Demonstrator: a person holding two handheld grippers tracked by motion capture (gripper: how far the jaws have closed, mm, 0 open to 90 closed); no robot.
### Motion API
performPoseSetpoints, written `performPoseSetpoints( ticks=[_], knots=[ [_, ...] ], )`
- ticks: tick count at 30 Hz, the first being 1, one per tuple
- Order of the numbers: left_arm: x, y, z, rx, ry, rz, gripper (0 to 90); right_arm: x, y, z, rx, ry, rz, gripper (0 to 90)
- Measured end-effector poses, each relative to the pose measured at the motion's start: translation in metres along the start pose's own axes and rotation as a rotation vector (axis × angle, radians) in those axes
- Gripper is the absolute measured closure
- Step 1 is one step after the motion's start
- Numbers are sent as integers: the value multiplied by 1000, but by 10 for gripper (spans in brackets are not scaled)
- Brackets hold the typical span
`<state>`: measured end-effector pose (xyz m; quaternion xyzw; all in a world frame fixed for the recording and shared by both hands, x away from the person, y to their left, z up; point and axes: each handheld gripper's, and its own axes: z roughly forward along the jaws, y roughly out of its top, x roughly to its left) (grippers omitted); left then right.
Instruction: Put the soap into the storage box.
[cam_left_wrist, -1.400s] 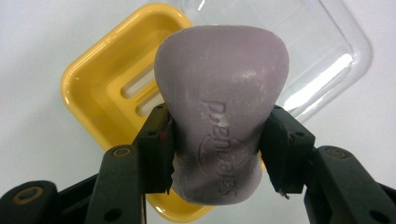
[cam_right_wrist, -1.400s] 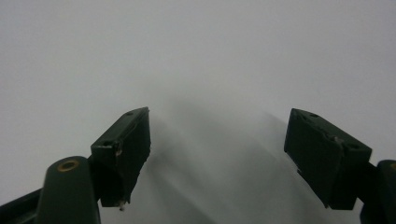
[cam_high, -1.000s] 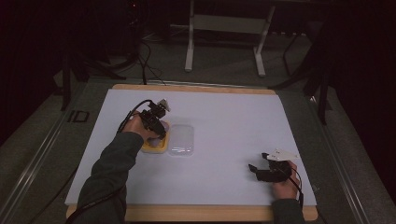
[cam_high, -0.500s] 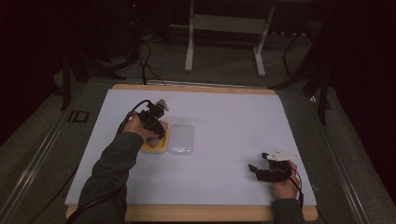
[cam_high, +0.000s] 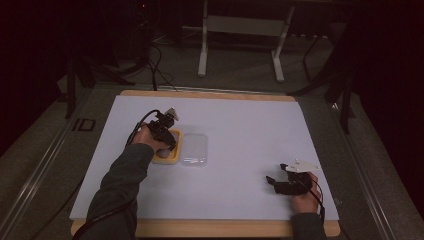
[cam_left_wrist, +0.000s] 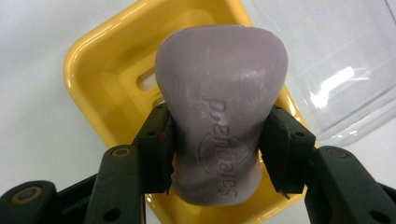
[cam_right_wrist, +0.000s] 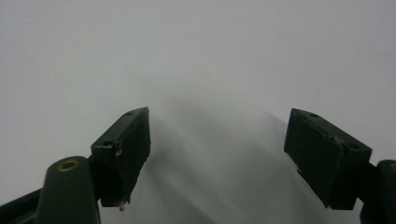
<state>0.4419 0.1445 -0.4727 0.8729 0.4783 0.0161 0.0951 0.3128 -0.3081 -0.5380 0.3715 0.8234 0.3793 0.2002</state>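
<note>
Left gripper view: your left tool (cam_left_wrist: 217, 156) pinches a purple soap bar (cam_left_wrist: 219, 112) over the yellow dish (cam_left_wrist: 100, 70), beside a clear lid (cam_left_wrist: 336, 60); whether the bar touches the dish is unclear. Your right tool (cam_right_wrist: 217, 156) rests spread above the bare white surface (cam_right_wrist: 196, 51).

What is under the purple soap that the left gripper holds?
Under the purple soap lies the yellow soap dish, with a slot in its floor. The soap covers the dish's middle, unseen.
</note>
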Motion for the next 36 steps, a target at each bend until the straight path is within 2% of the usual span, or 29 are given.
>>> performPoseSetpoints(
  ticks=[3, 7, 9, 13, 20, 27, 28, 34, 36],
  knots=[
    [2, -1, 3, 11, 10, -15, 452, 0, 0, 0, 0, 0, 0, 223],
    [4, -3, 3, 6, -18, -11, 387, 0, 0, 0, 2, 0, -1, 223],
    [4, -4, 2, 2, -14, -6, 372, 0, 0, 0, 2, -1, -2, 223],
    [3, -6, -3, -26, 24, -2, 356, 0, 0, 0, 2, -3, -3, 223],
    [4, -12, -16, -98, 36, 6, 353, 0, 0, 0, 1, -2, -2, 223],
    [-3, -20, -23, -136, 26, 47, 349, 0, 0, 0, 1, -3, -2, 223],
    [-7, -22, -24, -149, 24, 67, 349, 0, 0, 0, 1, -3, -2, 223],
    [-22, -30, -27, -197, 30, 127, 359, 0, 0, 0, -1, -1, 0, 223],
    [-31, -35, -27, -225, 22, 151, 362, 0, 0, 0, -1, -1, 1, 223]
  ],
)
